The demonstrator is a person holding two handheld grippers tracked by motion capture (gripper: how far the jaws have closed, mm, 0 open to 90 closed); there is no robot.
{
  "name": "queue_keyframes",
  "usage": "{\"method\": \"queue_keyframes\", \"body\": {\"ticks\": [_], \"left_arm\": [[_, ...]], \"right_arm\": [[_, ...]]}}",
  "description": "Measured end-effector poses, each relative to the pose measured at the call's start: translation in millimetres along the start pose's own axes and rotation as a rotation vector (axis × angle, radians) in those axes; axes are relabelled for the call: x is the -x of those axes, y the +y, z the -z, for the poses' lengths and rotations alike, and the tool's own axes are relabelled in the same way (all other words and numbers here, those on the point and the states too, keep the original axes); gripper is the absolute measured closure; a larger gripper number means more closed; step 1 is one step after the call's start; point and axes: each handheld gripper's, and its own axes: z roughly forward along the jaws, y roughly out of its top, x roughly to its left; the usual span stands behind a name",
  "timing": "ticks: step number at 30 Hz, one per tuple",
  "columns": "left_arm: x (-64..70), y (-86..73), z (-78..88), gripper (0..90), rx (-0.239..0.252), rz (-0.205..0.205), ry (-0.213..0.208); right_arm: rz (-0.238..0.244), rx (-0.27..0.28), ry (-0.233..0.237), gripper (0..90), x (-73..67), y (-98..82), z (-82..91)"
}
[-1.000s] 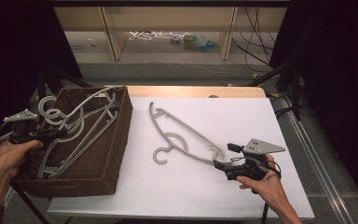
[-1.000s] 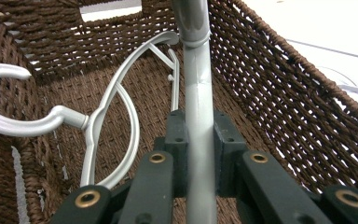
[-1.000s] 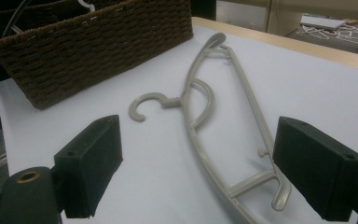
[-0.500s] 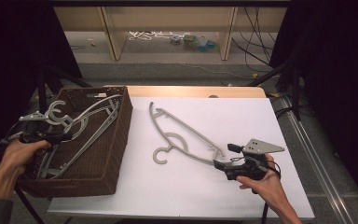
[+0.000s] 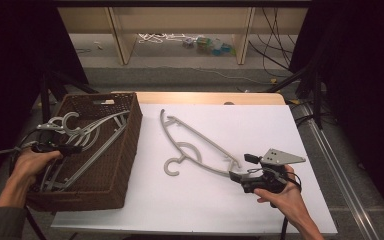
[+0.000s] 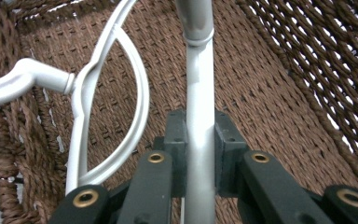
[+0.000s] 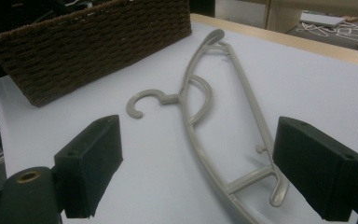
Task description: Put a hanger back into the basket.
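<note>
A grey hanger (image 5: 195, 145) lies flat on the white table (image 5: 260, 125), hook toward the basket. My right gripper (image 5: 236, 176) stands open at its near end; in the right gripper view the hanger (image 7: 200, 93) runs up between the spread fingers (image 7: 93, 163) of the right gripper (image 7: 198, 172). At the left, my left gripper (image 5: 75, 149) reaches over the brown wicker basket (image 5: 130, 135). It is shut on the bar of a grey hanger (image 6: 199, 93), which the left gripper (image 6: 199, 140) clamps from both sides. Several more hangers (image 5: 80, 130) lie tangled in the basket.
A wooden strip (image 5: 200, 97) edges the table's far side. Beyond it stands a low shelf unit (image 5: 180, 30) with cables on the floor. Dark stands and poles (image 5: 315, 90) flank the table. Bare white surface spreads right of the hanger.
My left gripper has moved right over the basket, carrying its hanger lower among the others. The right gripper and the hanger on the table have stayed put.
</note>
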Motion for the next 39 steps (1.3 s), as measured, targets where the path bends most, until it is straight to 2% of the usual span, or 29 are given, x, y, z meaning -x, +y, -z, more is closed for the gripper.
{"method": "queue_keyframes", "body": {"ticks": [2, 4, 5, 6, 7, 9, 10, 12, 13, 14, 15, 16, 18, 19, 20, 21, 22, 23, 25, 27, 29, 31, 34, 36, 38, 39], "left_arm": [[-1.8, -0.3, 0.6, 77.5, 0.000, 0.006, 0.003], [-2.0, -0.5, 0.7, 76.3, 0.001, 0.013, 0.025], [-1.5, -0.9, -0.6, 75.5, 0.018, 0.031, 0.034], [-3.6, -1.4, -0.2, 74.7, 0.006, 0.028, 0.041], [-4.3, -2.4, -1.3, 73.6, 0.015, 0.053, 0.045], [-5.8, -3.8, -1.5, 70.5, 0.007, 0.070, 0.072], [-7.0, -4.8, -0.9, 69.4, 0.009, 0.074, 0.080], [-9.4, -5.6, 2.2, 66.4, 0.022, 0.105, 0.098], [-9.9, -6.2, 3.5, 63.7, 0.048, 0.129, 0.117], [-11.7, -7.2, 5.0, 62.3, 0.058, 0.130, 0.127], [-11.8, -7.6, 6.4, 61.6, 0.072, 0.151, 0.131], [-13.0, -6.9, 11.7, 59.9, 0.041, 0.141, 0.140], [-10.8, -5.8, 17.4, 53.5, 0.069, 0.159, 0.160], [-8.3, -4.5, 22.0, 49.9, 0.091, 0.167, 0.168], [-6.3, -3.7, 24.0, 45.5, 0.098, 0.163, 0.169], [-4.0, -2.6, 26.1, 43.6, 0.101, 0.156, 0.165], [0.0, -0.9, 29.9, 41.2, 0.107, 0.138, 0.160], [2.9, 0.3, 32.6, 38.3, 0.112, 0.137, 0.164], [10.6, 3.5, 39.3, 34.5, 0.138, 0.131, 0.166], [20.6, 6.6, 45.8, 32.1, 0.162, 0.117, 0.154], [32.1, 9.4, 48.2, 28.3, 0.208, 0.140, 0.133], [44.0, 12.0, 51.8, 24.8, 0.237, 0.138, 0.108], [61.1, 15.7, 55.6, 22.9, 0.287, 0.119, 0.073], [76.6, 18.7, 56.6, 21.1, 0.328, 0.108, 0.031], [87.6, 20.7, 56.0, 19.7, 0.349, 0.092, 0.014], [93.8, 21.7, 55.5, 19.0, 0.359, 0.082, 0.004]], "right_arm": [[0.001, -0.016, -0.007, 16.6, -0.3, -0.2, 1.4], [-0.002, -0.004, 0.003, 16.6, 0.1, -0.5, -0.2], [-0.002, -0.004, 0.003, 16.6, 0.0, -0.5, -0.3], [0.001, -0.020, -0.004, 16.6, -0.1, -0.2, 0.9], [0.001, -0.031, -0.011, 16.7, -0.6, -0.1, 1.9], [0.004, -0.029, -0.010, 16.6, -0.3, 0.1, 1.8], [0.002, -0.005, 0.004, 16.7, 0.0, -0.4, -0.1], [0.001, -0.007, -0.001, 16.7, 0.2, -0.5, 0.8], [0.001, -0.016, -0.006, 16.6, 0.2, -0.2, 1.9], [-0.001, -0.015, -0.002, 16.6, 0.6, 0.0, 1.8], [-0.002, -0.002, -0.001, 16.7, 0.8, -0.3, 0.5], [-0.001, -0.003, -0.002, 16.7, 0.8, -0.6, 0.0], [0.008, -0.039, -0.013, 16.7, 0.5, -0.6, 2.3], [0.003, -0.022, -0.001, 16.7, 0.5, -1.0, 0.5], [0.002, -0.038, -0.015, 16.6, 0.4, -0.3, 1.7], [-0.001, -0.028, -0.010, 16.6, 0.3, -0.7, 0.9], [0.001, -0.010, 0.002, 16.7, 0.5, -1.6, -0.8], [0.004, -0.008, 0.002, 16.6, 0.7, -2.0, -0.8], [-0.012, -0.031, 0.000, 16.6, 0.4, -1.4, 0.6], [-0.001, -0.023, -0.005, 16.6, 1.1, -1.9, 0.3], [0.002, -0.024, -0.009, 16.6, 1.1, -2.2, 0.1], [-0.004, -0.026, -0.005, 16.6, 0.5, -2.0, 0.0], [-0.006, -0.021, -0.006, 16.6, 0.2, -2.5, -0.4], [-0.007, -0.024, -0.005, 16.5, 0.2, -2.2, -0.4], [0.005, -0.002, -0.004, 16.5, 0.6, -2.6, -1.5], [0.007, -0.013, -0.006, 16.5, 0.4, -2.2, -0.7]]}}
